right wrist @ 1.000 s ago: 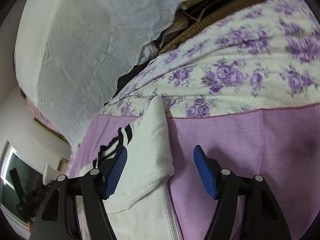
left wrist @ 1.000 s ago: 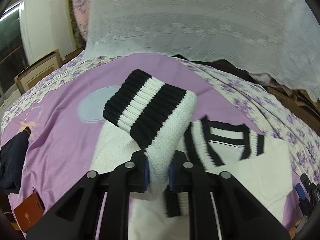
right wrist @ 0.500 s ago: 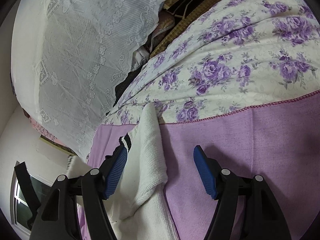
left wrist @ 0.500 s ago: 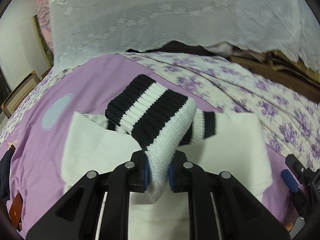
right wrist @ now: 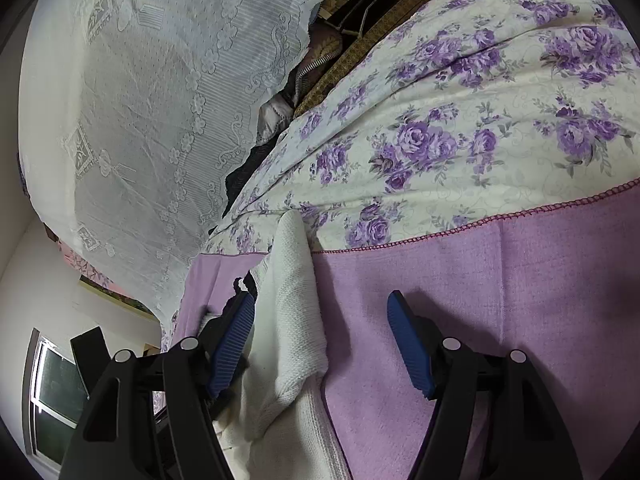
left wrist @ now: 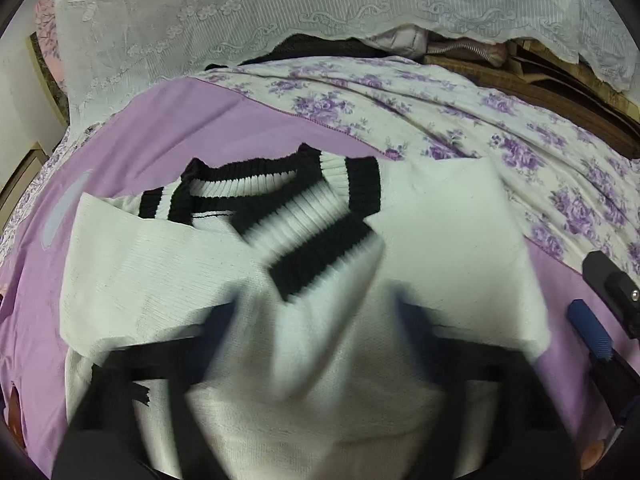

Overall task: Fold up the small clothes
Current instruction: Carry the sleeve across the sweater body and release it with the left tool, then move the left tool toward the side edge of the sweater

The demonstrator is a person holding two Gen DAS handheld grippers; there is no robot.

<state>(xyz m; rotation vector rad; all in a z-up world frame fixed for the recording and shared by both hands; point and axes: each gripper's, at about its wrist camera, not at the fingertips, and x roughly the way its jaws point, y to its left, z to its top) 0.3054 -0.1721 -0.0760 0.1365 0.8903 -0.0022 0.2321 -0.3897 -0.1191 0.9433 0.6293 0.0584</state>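
Nearest in the left wrist view, the left tool (left wrist: 316,360) is a dark smear of motion blur low in the frame, its black arms spread wide to either side of the white knit; whether its fingers are apart or gripping the fabric cannot be told through the blur. The sleeve (left wrist: 320,236) with its black and white ribbed cuff lies slanted across the middle of the sweater (left wrist: 448,248), which is spread on the purple blanket (left wrist: 224,120) on the bed, striped collar toward the far side. At the right edge of that view the right tool shows a blue pad beside the sweater's hem.

In the right wrist view, the right tool (right wrist: 320,344) points forward and low over the bed, tilted, with its blue pads (right wrist: 408,344) held wide apart. A folded white edge of the sweater (right wrist: 292,312) runs up between them, close to the left pad and well clear of the right one. Beyond lies the floral sheet (right wrist: 480,128), then the white lace cloth (right wrist: 160,80) draped at the back
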